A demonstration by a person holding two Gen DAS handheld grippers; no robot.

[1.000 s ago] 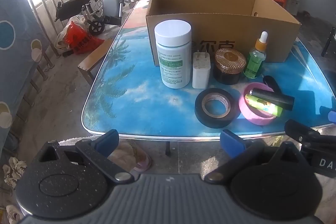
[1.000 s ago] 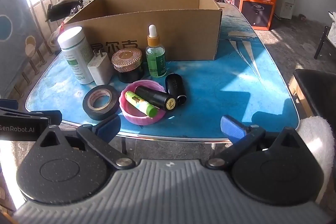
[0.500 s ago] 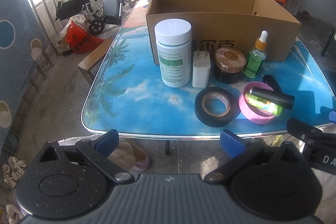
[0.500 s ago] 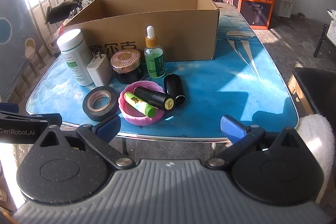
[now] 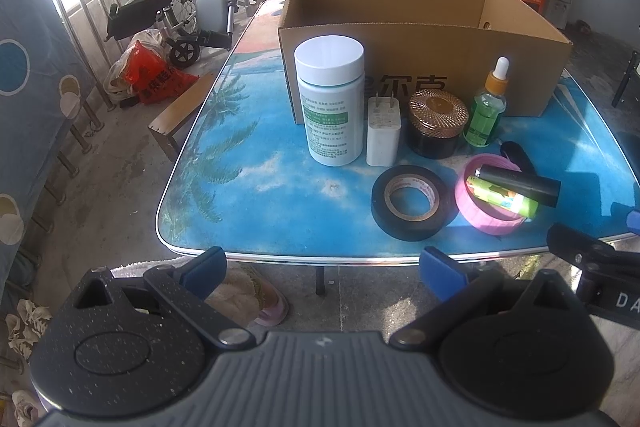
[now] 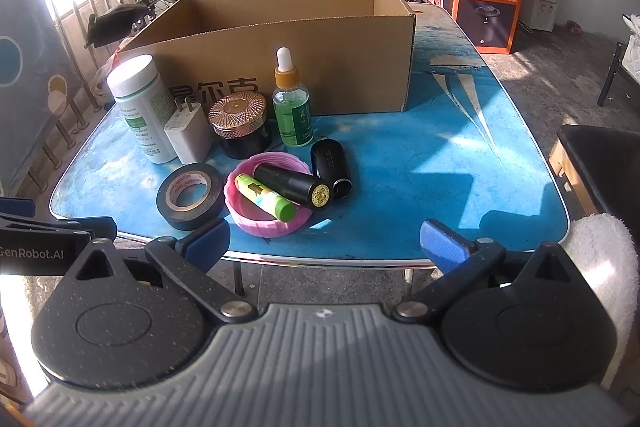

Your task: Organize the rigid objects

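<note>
Both grippers have crept a little closer to the table. Left gripper and right gripper hang wide apart, holding nothing. Black tape and a pink lid lie nearest, then the white bottle, then the cardboard box.

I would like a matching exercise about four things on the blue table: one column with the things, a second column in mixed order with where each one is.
Things:
1. white charger plug
2. green tube
3. dropper bottle
4. black tape roll

Places:
A. lying in the pink lid beside a black tube
B. flat on the table, left of the pink lid
C. upright between the white pill bottle and the copper-lidded jar
D. upright in front of the cardboard box, right of the jar

Pairs: 1-C, 2-A, 3-D, 4-B
</note>
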